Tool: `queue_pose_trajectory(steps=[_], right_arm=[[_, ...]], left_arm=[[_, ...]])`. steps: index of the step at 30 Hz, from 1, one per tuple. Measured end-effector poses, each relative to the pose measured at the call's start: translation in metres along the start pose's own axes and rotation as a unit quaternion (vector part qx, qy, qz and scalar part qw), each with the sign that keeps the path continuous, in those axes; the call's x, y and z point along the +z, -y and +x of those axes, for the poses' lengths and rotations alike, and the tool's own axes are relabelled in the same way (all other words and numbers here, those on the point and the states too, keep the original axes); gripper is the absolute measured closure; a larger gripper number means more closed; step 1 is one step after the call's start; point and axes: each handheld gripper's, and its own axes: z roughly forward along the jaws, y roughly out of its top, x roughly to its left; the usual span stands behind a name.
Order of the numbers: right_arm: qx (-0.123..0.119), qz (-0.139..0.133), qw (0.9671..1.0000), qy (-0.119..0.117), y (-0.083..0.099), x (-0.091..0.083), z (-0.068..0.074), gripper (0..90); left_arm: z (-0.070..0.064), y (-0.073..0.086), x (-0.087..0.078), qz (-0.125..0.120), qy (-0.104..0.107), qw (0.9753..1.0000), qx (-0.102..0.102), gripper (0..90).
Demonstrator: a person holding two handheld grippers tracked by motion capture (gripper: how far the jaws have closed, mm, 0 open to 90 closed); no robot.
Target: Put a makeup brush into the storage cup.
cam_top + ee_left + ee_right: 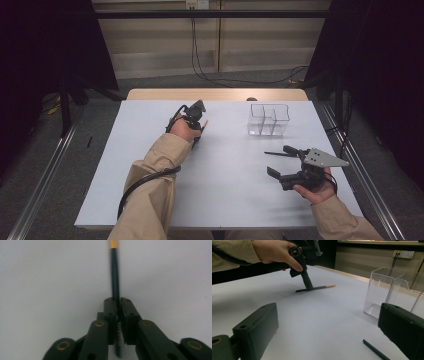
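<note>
Dark green, with an orange tip, a pencil (115, 277) lay flat on the white worktop (150, 165), pinched near its blunt end by the pressed-together jaws of the left tool (118, 302). It looked light, stiff and thin, likely to roll or swivel if held off-centre, so a hold nearer the middle would seem steadier. The right tool (277, 161) hovered with its jaws spread wide, just beside a second dark pencil (375, 351) lying on the worktop. A clear plastic box (268, 120) with dividers stood to the right, well apart from the held pencil, with bare worktop between them and the edges far off.
</note>
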Motion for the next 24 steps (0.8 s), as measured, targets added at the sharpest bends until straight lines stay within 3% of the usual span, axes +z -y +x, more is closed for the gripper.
queue_pose_trajectory(steps=[3,11,19,24], right_arm=[[0.001,-0.001,1.0000,0.000,0.000,0.000,0.000,2.4],[0.001,-0.001,1.0000,0.002,0.000,-0.001,0.000,2.4],[0.000,-0.001,1.0000,0.002,0.000,0.000,0.000,2.4],[0.001,-0.001,1.0000,0.002,0.000,0.000,0.000,2.4]], left_arm=[[-0.002,0.000,0.000,0.003,-0.006,0.9999,0.009,84.7],[-0.001,0.001,-0.001,-0.003,-0.001,1.0000,0.006,84.9],[0.006,0.007,-0.008,-0.031,0.026,0.9991,-0.006,84.9],[0.010,0.012,-0.012,-0.052,0.033,0.9980,-0.016,85.0]])
